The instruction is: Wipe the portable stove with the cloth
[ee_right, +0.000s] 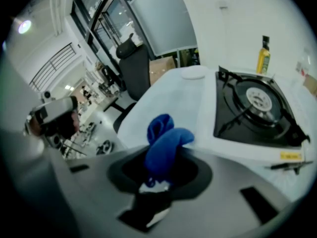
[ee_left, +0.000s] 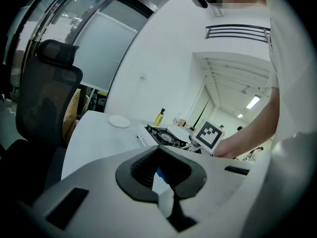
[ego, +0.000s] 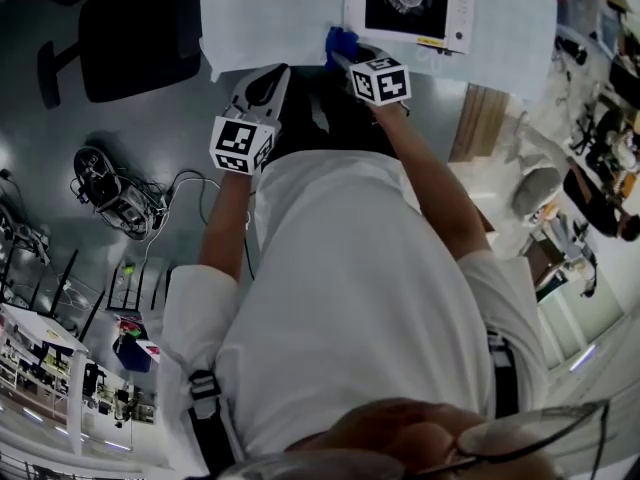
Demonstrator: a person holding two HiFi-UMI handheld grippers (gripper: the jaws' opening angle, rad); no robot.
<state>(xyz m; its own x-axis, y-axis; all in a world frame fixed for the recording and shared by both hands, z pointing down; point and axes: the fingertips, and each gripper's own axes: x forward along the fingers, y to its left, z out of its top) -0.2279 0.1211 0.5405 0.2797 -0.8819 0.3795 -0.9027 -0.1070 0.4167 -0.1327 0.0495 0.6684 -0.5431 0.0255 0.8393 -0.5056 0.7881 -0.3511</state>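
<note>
The portable stove (ego: 410, 3) is white with a black top and burner, and it sits on the white-covered table (ego: 270, 13) ahead of me. It also shows in the right gripper view, the stove (ee_right: 252, 108) lying just right of the jaws. My right gripper (ego: 345, 53) is shut on a bunched blue cloth (ee_right: 163, 143), held at the table's near edge beside the stove's front left corner. The left gripper (ego: 280, 73) hovers left of it over the table edge. Its jaws stand a narrow gap apart with nothing between them (ee_left: 161, 175).
A yellow oil bottle (ee_right: 263, 56) stands behind the stove, and a white round lid (ee_right: 194, 72) lies on the table left of it. A black office chair (ego: 140, 33) stands at the table's left end. Cables and gear lie on the floor at the left (ego: 110, 193).
</note>
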